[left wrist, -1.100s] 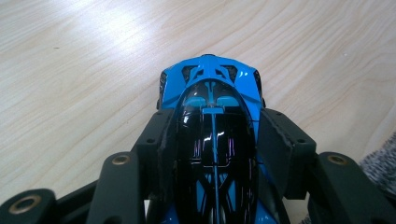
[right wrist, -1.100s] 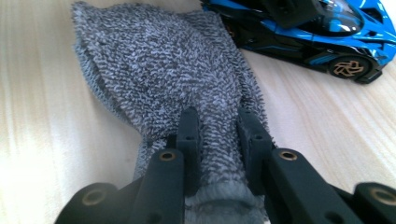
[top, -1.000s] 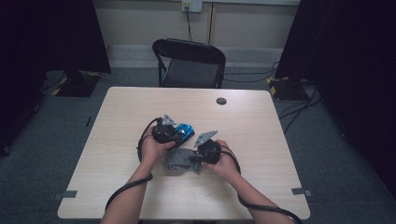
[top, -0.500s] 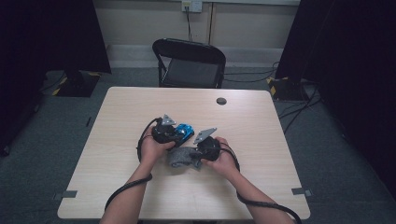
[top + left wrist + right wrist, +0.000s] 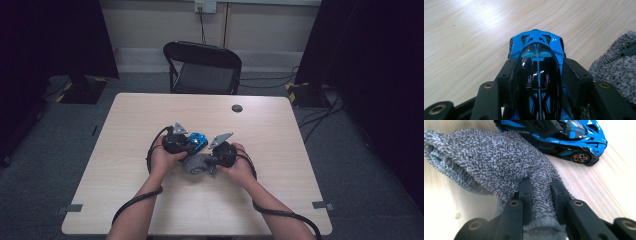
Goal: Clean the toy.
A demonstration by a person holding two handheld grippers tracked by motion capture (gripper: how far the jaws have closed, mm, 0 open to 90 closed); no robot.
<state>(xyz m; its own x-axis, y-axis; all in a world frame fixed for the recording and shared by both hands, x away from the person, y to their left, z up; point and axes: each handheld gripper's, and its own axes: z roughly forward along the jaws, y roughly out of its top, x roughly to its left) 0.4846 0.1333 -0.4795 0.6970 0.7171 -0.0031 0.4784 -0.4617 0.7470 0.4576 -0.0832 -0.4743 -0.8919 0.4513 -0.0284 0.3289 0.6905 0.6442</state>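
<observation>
Left tool point(image 5: 537, 82) pinched a blue toy car point(image 5: 537, 72) by its sides, jaws pressed flat against the body, nose pointing away from the tool. In the high view the car point(image 5: 196, 142) sat on the counter point(image 5: 280, 150) near its middle, just right of the left tool point(image 5: 187, 144).

Right tool point(image 5: 541, 195) pinched a grey fuzzy cloth point(image 5: 496, 160), jaws squeezed together on a bunched fold of it. The rest of the cloth spread out on the counter, its far edge touching or nearly touching the car's side point(image 5: 564, 142); could not tell which. In the high view the cloth point(image 5: 196, 164) lay just near of the car, between the two hands, with the right tool point(image 5: 214, 161) at its right edge.

A small dark round thing point(image 5: 237, 108) lay far right on the counter, well apart. A black folding chair point(image 5: 202, 67) stood beyond the far edge.
</observation>
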